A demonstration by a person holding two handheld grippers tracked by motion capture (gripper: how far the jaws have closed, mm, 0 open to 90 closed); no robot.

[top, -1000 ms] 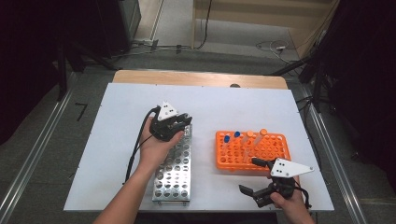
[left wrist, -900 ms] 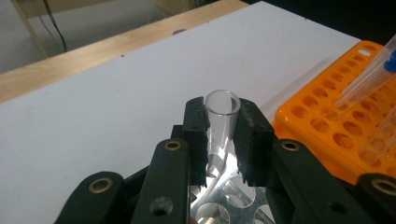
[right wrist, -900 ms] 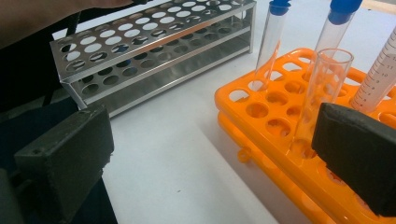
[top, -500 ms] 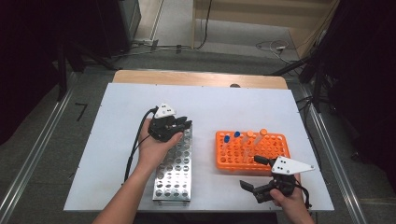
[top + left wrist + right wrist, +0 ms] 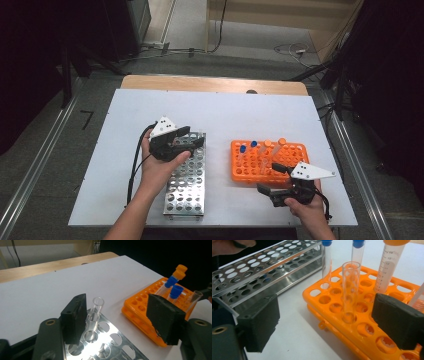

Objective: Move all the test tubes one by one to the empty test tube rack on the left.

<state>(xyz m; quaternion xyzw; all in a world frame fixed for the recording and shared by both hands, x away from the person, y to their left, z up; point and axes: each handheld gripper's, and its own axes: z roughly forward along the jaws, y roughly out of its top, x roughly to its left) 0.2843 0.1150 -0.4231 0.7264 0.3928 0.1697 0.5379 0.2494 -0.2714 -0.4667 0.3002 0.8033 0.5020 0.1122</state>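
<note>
On the white table (image 5: 125,150) stand two racks. The steel rack (image 5: 187,185) lies at about 7 o'clock from the table's middle, its long side running toward 12. The orange rack (image 5: 245,170) sits at about 4 o'clock, well apart from the steel one.

The left gripper (image 5: 187,142) hovers over the 12 o'clock end of the steel rack, held in the left hand (image 5: 157,167). Its jaws stand wide apart and hold nothing. In the left gripper view a clear, uncapped tube (image 5: 96,308) stands upright in a hole near that end of the steel rack (image 5: 105,340), just beside the inner face of the jaw on the left of that view; whether it touches the pad cannot be told. Beyond the other jaw the orange rack (image 5: 140,315) carries blue-capped and orange-capped tubes.

The right gripper (image 5: 274,179) sits at the 6 o'clock edge of the orange rack, held in the right hand (image 5: 310,210). Its jaws are also wide and empty. In the right gripper view a second clear open tube (image 5: 350,290) stands upright in the orange rack (image 5: 329,305) between the jaws but farther off, touching neither. Behind it, toward 12 o'clock, stand two blue-capped tubes (image 5: 327,262) and an orange-capped graduated tube (image 5: 388,267). The steel rack (image 5: 262,267) lies at 10 o'clock in that view.
</note>
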